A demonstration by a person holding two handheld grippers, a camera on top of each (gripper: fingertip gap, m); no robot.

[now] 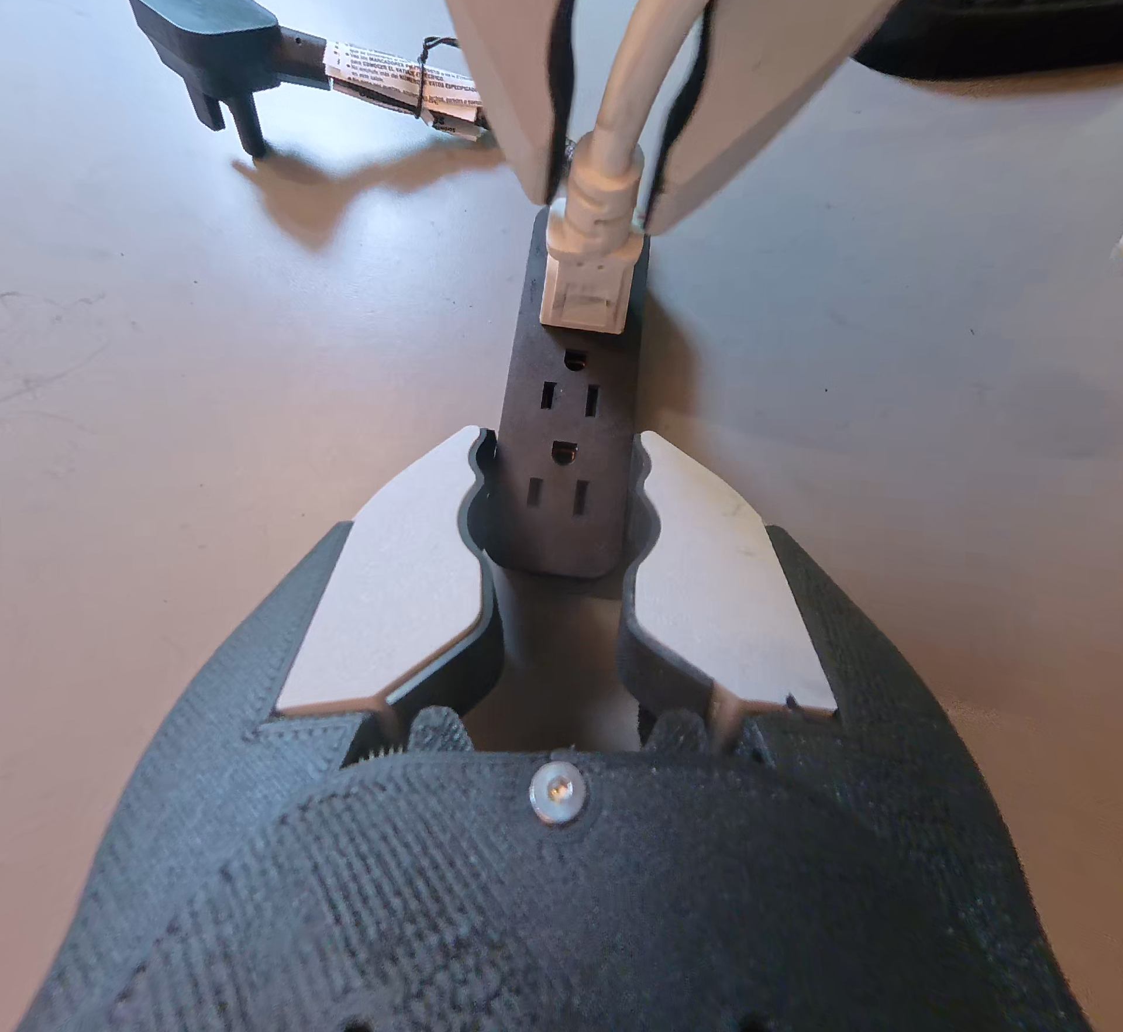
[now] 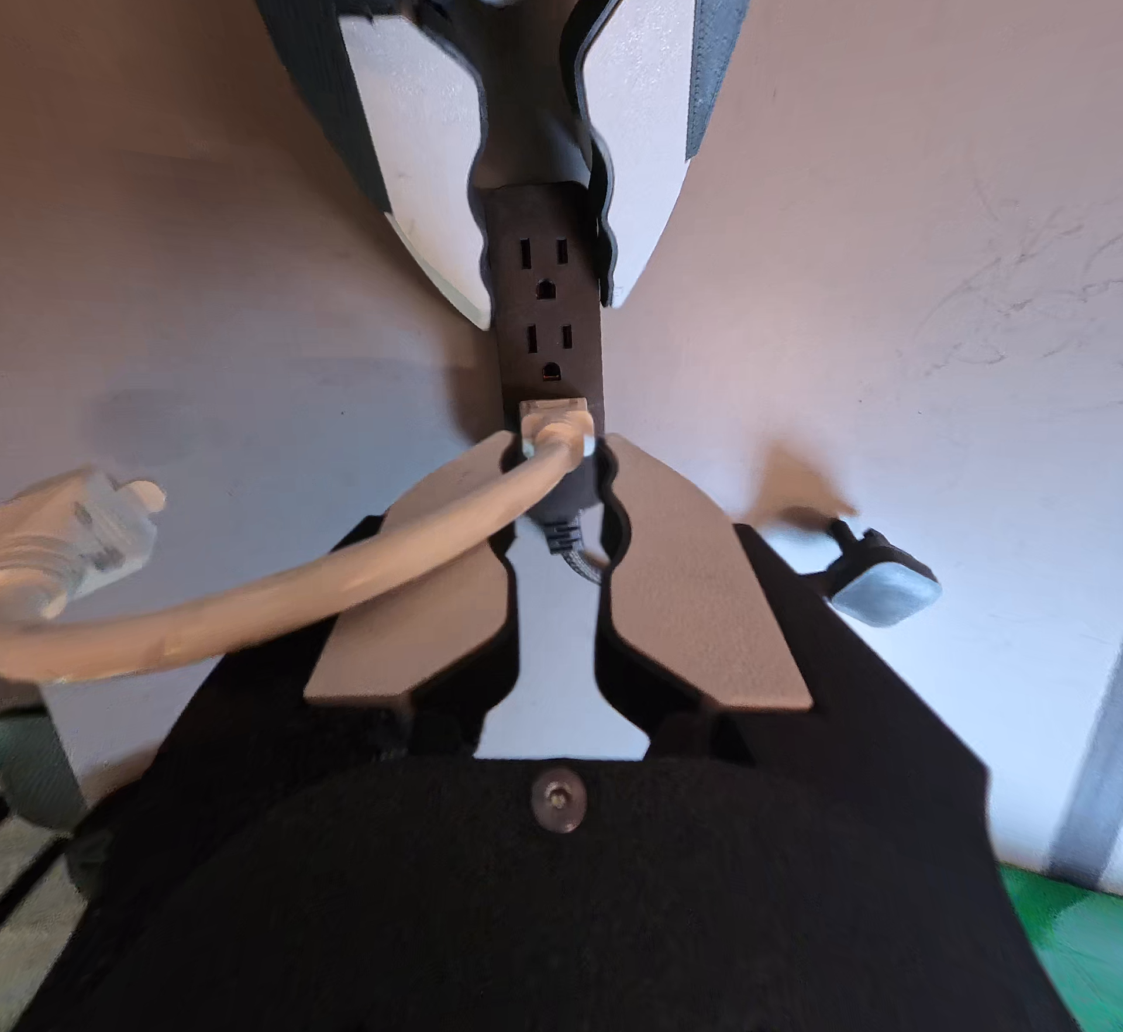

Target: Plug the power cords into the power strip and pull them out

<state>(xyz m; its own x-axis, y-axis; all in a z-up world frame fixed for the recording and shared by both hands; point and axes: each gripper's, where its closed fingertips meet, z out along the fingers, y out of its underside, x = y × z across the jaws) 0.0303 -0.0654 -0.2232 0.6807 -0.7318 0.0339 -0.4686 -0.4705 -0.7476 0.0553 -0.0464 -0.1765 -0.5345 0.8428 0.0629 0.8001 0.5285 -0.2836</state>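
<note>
left fingers [image 1: 562,477] clamped the black strip [image 1: 565,425] on the bench [image 1: 182,395], right fingers [image 2: 556,456] pinched the white plug [image 1: 586,273] seated in its end outlet.

Only one thing carries writing: a white paper label [image 1: 401,85] wrapped around the cord of the black plug [image 1: 203,39] that lies on the table [image 1: 182,395], seen in the left wrist view. It has several lines of small black print and a thin black tie around it. The power strip [image 1: 562,456] and the white plug [image 1: 586,279] show no readable marks.
</note>
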